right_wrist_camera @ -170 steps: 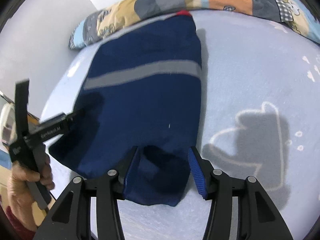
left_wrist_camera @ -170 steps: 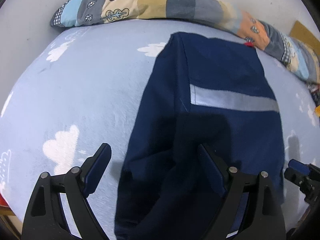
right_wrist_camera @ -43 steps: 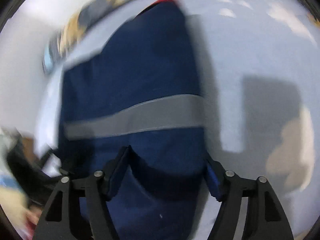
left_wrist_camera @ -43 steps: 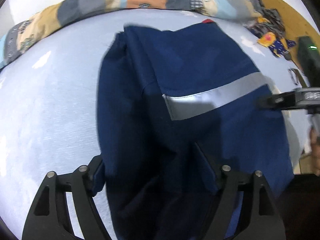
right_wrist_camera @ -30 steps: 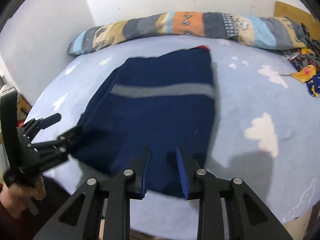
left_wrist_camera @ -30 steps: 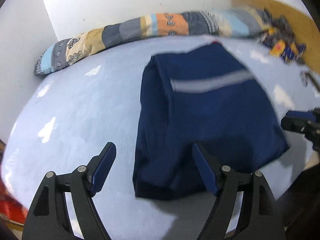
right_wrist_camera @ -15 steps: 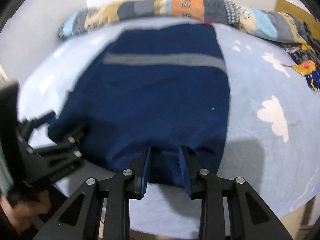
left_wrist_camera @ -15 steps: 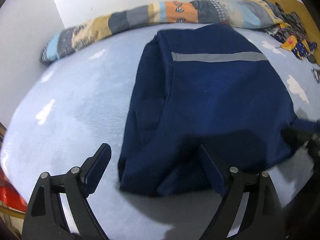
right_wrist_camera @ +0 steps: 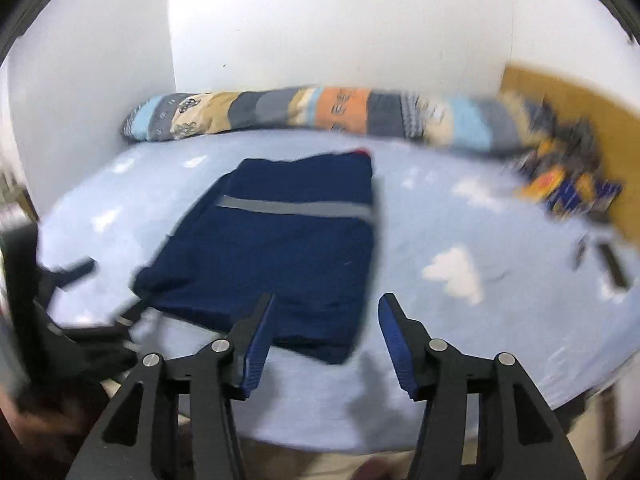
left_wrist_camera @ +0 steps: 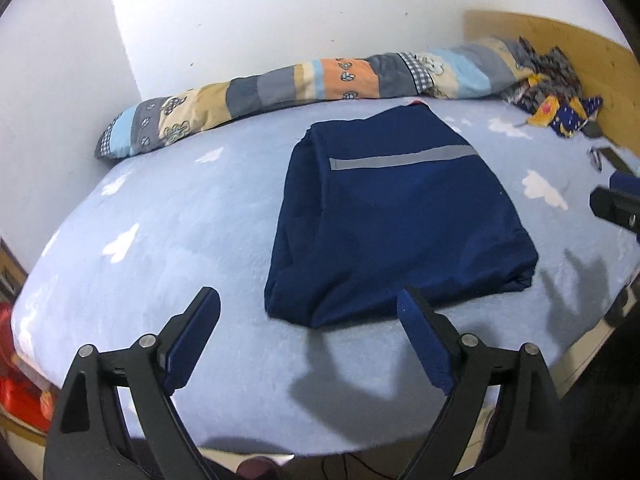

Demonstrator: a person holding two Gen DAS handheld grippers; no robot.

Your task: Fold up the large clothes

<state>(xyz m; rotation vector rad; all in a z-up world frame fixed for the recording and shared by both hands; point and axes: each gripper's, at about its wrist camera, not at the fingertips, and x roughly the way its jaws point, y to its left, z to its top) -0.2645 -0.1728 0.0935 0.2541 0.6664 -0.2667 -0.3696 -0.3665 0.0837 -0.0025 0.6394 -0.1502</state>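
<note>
A navy garment (left_wrist_camera: 396,220) with a grey reflective stripe lies folded into a rough rectangle on the light blue bed sheet (left_wrist_camera: 180,232). It also shows in the right wrist view (right_wrist_camera: 280,248), which is blurred. My left gripper (left_wrist_camera: 308,320) is open and empty, held back above the bed's near edge in front of the garment's near left corner. My right gripper (right_wrist_camera: 326,320) is open and empty, just before the garment's near right corner. Neither touches the cloth.
A long patchwork bolster (left_wrist_camera: 304,92) lies along the far wall. A pile of patterned cloth (left_wrist_camera: 556,96) sits at the far right by a wooden headboard (left_wrist_camera: 560,48). Small dark items (right_wrist_camera: 612,260) lie on the sheet at right. Something red (left_wrist_camera: 16,380) is beside the bed's left edge.
Both grippers have pulled back from the garment toward the bed's near edge. The right gripper, half a second ago nearly shut at the hem, has opened wide. The garment lies flat.
</note>
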